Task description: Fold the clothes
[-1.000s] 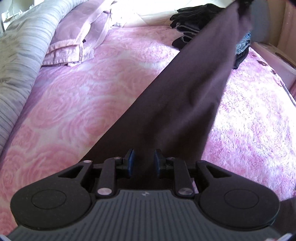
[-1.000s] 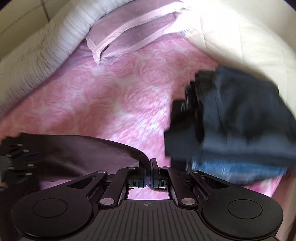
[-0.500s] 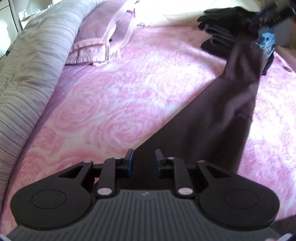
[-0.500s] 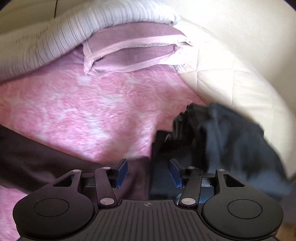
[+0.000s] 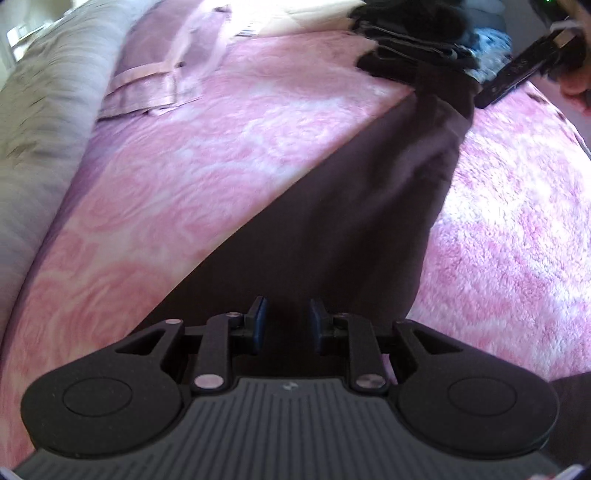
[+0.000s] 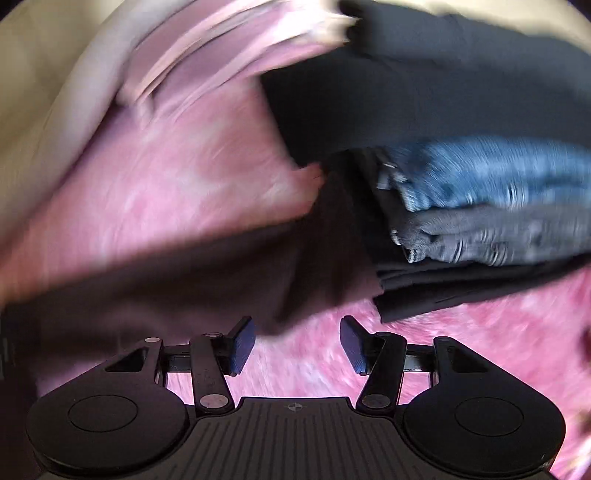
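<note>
A dark garment [image 5: 332,229] lies stretched across the pink bedspread [image 5: 184,166], running from the frame's bottom centre to the folded pile [image 5: 413,33] at upper right. The left gripper [image 5: 286,325] grasps its near end, cloth bunched between the jaws. The right gripper [image 6: 297,345] has just opened and stands released, its blue pads [image 6: 242,343] clear of the garment's far end beside the pile.

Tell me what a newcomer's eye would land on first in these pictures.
First, the long dark brown garment stretched diagonally across the pink bedspread, its near end between the fingers of the left gripper. Next, the stack of folded dark and blue clothes at the garment's far end. The right gripper stands open over the bedspread, jaws just opened, with nothing between them.
</note>
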Action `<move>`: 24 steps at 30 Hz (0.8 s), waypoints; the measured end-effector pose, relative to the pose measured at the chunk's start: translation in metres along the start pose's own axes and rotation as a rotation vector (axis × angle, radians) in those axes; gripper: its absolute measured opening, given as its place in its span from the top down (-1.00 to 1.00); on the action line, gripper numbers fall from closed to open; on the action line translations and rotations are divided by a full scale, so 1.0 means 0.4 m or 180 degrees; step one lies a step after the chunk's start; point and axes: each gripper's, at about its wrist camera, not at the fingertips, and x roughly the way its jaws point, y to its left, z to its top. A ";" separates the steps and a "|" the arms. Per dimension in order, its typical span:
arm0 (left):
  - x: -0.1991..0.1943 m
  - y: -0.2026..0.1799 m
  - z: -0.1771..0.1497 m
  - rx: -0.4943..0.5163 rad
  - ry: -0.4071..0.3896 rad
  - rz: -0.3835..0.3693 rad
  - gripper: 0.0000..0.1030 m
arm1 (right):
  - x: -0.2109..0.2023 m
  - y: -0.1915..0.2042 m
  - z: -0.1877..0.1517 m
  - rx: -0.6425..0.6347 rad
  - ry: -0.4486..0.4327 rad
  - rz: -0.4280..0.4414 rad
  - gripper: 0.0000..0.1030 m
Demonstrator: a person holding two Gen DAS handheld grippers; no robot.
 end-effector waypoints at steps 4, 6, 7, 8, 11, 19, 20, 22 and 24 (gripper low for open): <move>-0.085 0.033 -0.069 -0.0219 0.0059 0.0177 0.60 | 0.038 -0.056 0.020 0.0673 -0.0182 0.0198 0.81; -0.133 0.040 -0.113 -0.0322 0.0120 0.0261 0.60 | 0.027 -0.057 0.035 0.0616 -0.0325 0.0037 0.95; -0.156 0.044 -0.135 -0.0376 0.0151 0.0303 0.60 | 0.021 -0.057 0.041 0.0576 -0.0391 -0.0040 0.95; -0.183 0.046 -0.159 -0.0449 0.0192 0.0357 0.60 | 0.015 -0.046 0.043 0.0440 -0.0402 -0.0083 0.95; -0.262 0.050 -0.238 -0.0690 0.0329 0.0526 0.60 | 0.002 -0.016 0.031 0.0153 -0.0418 -0.0262 0.87; -0.501 0.044 -0.502 -0.1580 0.0748 0.1051 0.55 | -0.074 0.082 -0.128 0.0132 -0.0159 -0.0260 0.11; -0.536 0.046 -0.542 -0.1711 0.0781 0.1126 0.55 | -0.078 0.108 -0.162 0.0083 -0.0045 -0.0186 0.11; -0.605 0.050 -0.619 -0.1949 0.0841 0.1277 0.54 | -0.084 0.165 -0.232 -0.0033 0.0211 -0.0011 0.10; -0.677 0.054 -0.697 -0.2116 0.0898 0.1435 0.52 | -0.084 0.234 -0.290 -0.0157 0.0427 0.0050 0.09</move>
